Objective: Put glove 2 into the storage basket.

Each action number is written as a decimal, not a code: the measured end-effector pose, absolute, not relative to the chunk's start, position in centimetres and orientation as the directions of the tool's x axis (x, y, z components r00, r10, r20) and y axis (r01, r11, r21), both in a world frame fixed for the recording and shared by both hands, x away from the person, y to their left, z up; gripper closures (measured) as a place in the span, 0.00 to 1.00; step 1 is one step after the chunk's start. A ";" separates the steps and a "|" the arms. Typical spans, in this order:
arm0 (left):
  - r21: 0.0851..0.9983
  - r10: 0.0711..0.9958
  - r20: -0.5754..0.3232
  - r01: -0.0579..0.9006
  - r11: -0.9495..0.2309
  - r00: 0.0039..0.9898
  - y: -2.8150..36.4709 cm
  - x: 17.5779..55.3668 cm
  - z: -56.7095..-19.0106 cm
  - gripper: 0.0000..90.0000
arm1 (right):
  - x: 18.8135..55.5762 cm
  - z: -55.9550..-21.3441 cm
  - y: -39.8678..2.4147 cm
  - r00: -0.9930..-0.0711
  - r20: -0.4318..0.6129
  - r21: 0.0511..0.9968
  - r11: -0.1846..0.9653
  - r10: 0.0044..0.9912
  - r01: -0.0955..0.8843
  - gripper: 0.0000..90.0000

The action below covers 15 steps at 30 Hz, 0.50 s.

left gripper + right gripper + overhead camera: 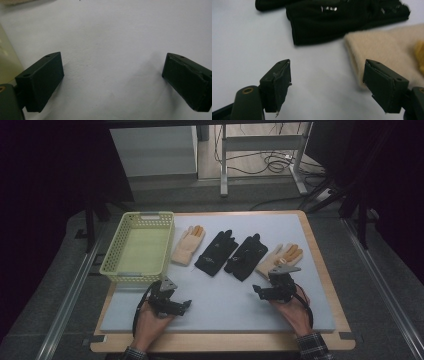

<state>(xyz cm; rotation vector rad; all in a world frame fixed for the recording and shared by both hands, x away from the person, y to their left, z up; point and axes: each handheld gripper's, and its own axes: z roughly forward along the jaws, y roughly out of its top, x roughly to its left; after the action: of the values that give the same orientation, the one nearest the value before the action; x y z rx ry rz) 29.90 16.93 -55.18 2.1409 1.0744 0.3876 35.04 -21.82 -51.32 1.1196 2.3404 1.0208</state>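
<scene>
Four gloves lie in a row on the pale grey mat (225,307): a beige glove (187,245), a black glove (216,252), a second black glove (246,256) and another beige glove (280,260) with orange fingertips. My left gripper (186,304) rests low on the mat near the front left, open, with bare mat between its jaws (112,77). My right gripper (256,290) is open just in front of the right-hand gloves. In the right gripper view its jaws (327,80) stand apart over the mat, with the beige glove's cuff (382,52) beside the right jaw and the black glove (324,25) ahead.
A yellow-green mesh basket (111,256) stands at the mat's back left; its wall (6,62) is close to my left gripper. The mat lies on a wooden board (327,280). Beyond the table are desk legs and cables on the floor.
</scene>
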 end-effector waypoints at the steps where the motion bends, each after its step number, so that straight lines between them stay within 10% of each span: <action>1: 0.703 0.790 -0.043 0.581 -0.411 0.611 16.9 29.9 -55.2 0.04 | 35.2 -51.1 -21.7 -0.625 -0.011 0.740 0.427 0.781 0.520 0.25; 15: 0.703 0.790 -0.043 0.581 -0.411 0.611 16.9 29.9 -55.2 0.04 | 39.0 -49.8 -20.3 -0.626 -0.043 0.737 0.447 0.779 0.506 0.31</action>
<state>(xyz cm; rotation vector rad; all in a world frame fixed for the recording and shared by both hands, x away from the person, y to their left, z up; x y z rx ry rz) 29.89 16.94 -55.18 2.1408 1.0746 0.3874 38.96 -20.26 -49.78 1.0888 2.3264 0.9971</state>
